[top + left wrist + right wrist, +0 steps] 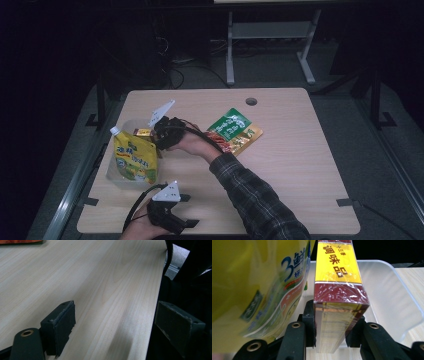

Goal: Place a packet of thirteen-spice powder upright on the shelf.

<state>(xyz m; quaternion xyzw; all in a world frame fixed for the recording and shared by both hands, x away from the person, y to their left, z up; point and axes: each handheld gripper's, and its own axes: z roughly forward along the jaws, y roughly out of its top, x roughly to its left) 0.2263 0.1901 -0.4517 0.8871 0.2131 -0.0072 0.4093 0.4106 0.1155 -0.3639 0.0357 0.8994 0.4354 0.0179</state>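
Observation:
My right gripper (331, 327) is shut on a dark red and yellow box (338, 287) wrapped in plastic film, its jaws pressing both sides. It holds the box over the clear plastic bin (387, 290), right beside a yellow spouted pouch (257, 277) that stands in the bin. In the high view the right gripper (161, 131) sits at the bin's far right rim (126, 125), with the box (142, 132) and the pouch (135, 157) to its left. My left gripper (112, 327) stands open and empty over the table's near edge, seen in the high view (192, 210) too.
A green packet (230, 125) lies on an orange-red packet (240, 140) at mid table, behind the right forearm. A round cable hole (251, 101) sits near the far edge. The table edge (155, 302) drops off just beside the left gripper.

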